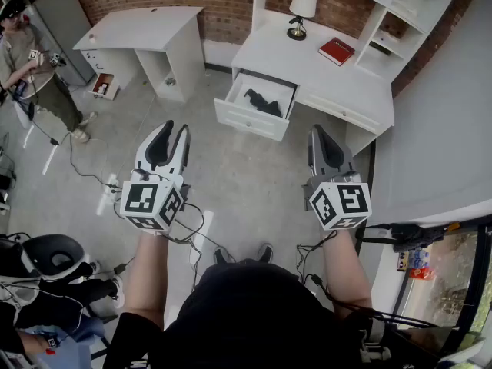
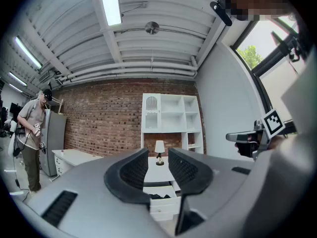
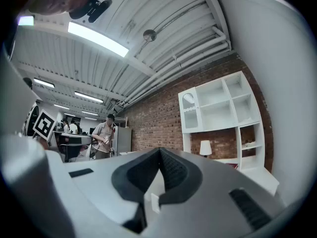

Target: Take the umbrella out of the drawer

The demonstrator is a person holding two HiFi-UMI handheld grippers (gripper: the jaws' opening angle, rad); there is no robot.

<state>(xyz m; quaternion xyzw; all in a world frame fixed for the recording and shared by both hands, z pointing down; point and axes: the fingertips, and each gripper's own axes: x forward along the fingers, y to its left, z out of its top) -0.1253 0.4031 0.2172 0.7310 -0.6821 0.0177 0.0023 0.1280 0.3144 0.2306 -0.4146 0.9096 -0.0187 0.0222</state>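
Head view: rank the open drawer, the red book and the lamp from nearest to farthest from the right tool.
1. The open drawer, ahead and to the left of the right tool, with the umbrella inside.
2. The red book, on the desk straight ahead.
3. The lamp, at the back of the desk.

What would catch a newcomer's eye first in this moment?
Two marker-cubed grippers fill the foreground: the left gripper with fingers apart, the right gripper shut. Ahead, the open drawer of the white desk holds a black umbrella, and a red book lies on the desktop.
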